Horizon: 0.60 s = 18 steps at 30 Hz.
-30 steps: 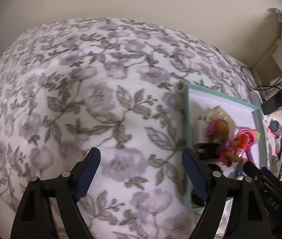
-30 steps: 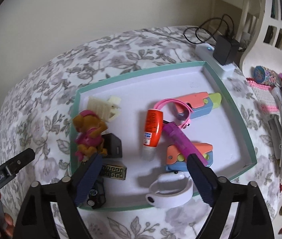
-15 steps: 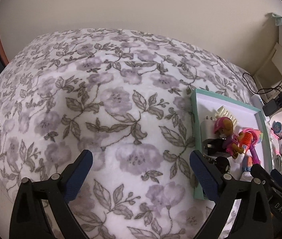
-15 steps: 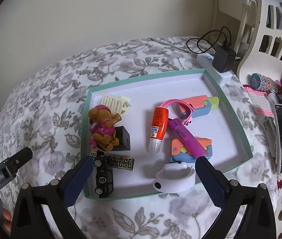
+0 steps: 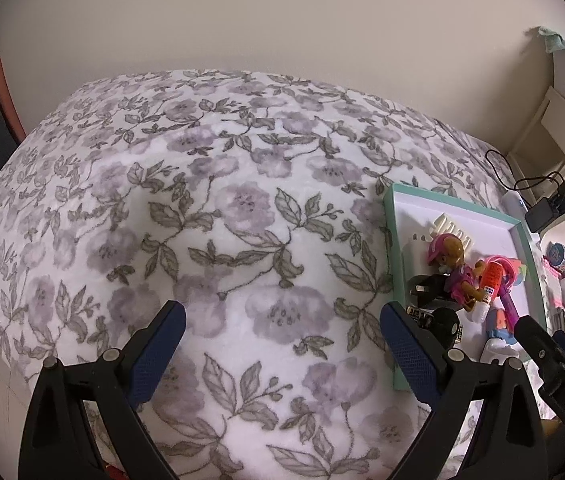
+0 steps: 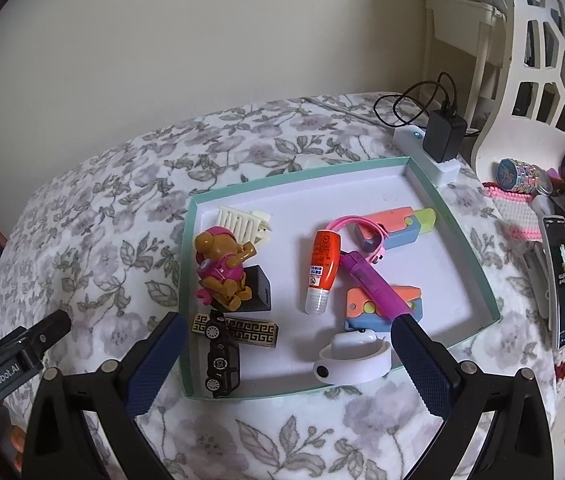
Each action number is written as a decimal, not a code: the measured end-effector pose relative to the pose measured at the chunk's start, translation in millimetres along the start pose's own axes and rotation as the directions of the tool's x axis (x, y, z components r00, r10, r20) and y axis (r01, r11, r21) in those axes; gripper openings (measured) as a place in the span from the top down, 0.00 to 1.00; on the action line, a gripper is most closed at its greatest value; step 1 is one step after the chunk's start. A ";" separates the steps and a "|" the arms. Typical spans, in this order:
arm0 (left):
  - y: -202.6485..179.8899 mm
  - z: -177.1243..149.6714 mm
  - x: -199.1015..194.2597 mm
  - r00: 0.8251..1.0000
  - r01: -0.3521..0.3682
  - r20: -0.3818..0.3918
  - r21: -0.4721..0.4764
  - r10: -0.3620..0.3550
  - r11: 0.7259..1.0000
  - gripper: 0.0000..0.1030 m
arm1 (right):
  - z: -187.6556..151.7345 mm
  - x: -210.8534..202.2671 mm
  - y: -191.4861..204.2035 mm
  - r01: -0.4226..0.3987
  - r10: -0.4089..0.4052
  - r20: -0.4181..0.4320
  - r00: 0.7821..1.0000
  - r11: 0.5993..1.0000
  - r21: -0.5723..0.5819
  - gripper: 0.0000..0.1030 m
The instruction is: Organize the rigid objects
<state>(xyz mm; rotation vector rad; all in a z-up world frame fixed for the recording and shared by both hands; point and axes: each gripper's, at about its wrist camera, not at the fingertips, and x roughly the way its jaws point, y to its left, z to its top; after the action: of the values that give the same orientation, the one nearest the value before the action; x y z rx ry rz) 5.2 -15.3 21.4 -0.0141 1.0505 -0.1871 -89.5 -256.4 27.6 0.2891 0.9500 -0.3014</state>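
Observation:
A teal-rimmed white tray [image 6: 456, 226] lies on a floral bedspread and holds a pink-and-brown dog figure [image 6: 220, 266], a black cube [image 6: 260, 292], a black toy car [image 6: 222, 360], an orange glue tube [image 6: 322, 264], a purple pen [image 6: 374, 286], pastel toy guns [image 6: 398, 226], a cream comb [image 6: 242, 222] and a white ring-shaped case [image 6: 352, 358]. My right gripper [image 6: 282, 360] is open and empty, above the tray's near edge. My left gripper [image 5: 282, 350] is open and empty over bare bedspread, left of the tray [image 5: 396, 276].
A white power strip with a black charger [image 6: 442, 136] sits behind the tray. A phone [image 6: 562, 276], a pink knitted item [image 6: 518, 200] and small trinkets lie to the right, by a white lattice chair [image 6: 538, 64]. The wall runs behind the bed.
Both grippers have pulled back and up from the bed, so the tray and its objects look smaller and farther away. Both stay open. Nothing in the tray has moved.

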 end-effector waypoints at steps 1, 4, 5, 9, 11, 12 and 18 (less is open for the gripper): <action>-0.3 -0.2 0.7 1.000 -0.005 -0.003 0.003 0.005 1.000 0.05 | 0.2 0.0 0.4 -0.001 0.001 0.000 1.000 1.000 -0.001 0.00; -0.6 -0.1 2.6 1.000 -0.014 -0.010 0.009 0.014 1.000 0.05 | 0.8 0.4 0.4 -0.006 0.006 0.001 1.000 1.000 -0.002 0.00; -0.9 -0.2 3.0 1.000 -0.015 -0.010 0.010 0.015 1.000 0.05 | 1.1 0.5 0.2 -0.005 0.005 0.002 1.000 1.000 -0.002 0.00; -3.4 -0.2 4.9 0.999 -0.031 -0.009 0.031 0.032 0.999 0.05 | 1.6 1.2 0.8 -0.004 0.004 0.002 1.000 1.000 -0.006 0.00; -4.5 -0.1 6.6 0.999 -0.040 -0.013 0.036 0.041 0.999 0.05 | 0.9 0.7 1.4 -0.003 0.003 0.002 1.000 1.000 -0.003 0.00; -4.4 0.0 7.3 0.999 -0.042 -0.014 0.038 0.043 0.998 0.05 | 0.9 0.7 1.6 -0.002 0.002 0.003 1.000 1.000 -0.004 0.00; -2.9 1.1 8.5 0.999 -0.046 -0.006 0.034 0.046 0.998 0.05 | 3.1 2.6 1.0 0.000 0.001 0.004 1.000 1.000 -0.012 0.00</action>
<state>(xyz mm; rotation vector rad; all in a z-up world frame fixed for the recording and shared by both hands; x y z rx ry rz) 9.9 -19.7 14.9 0.0408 1.0538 -0.1633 -85.4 -257.0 27.3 0.2780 0.9472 -0.2959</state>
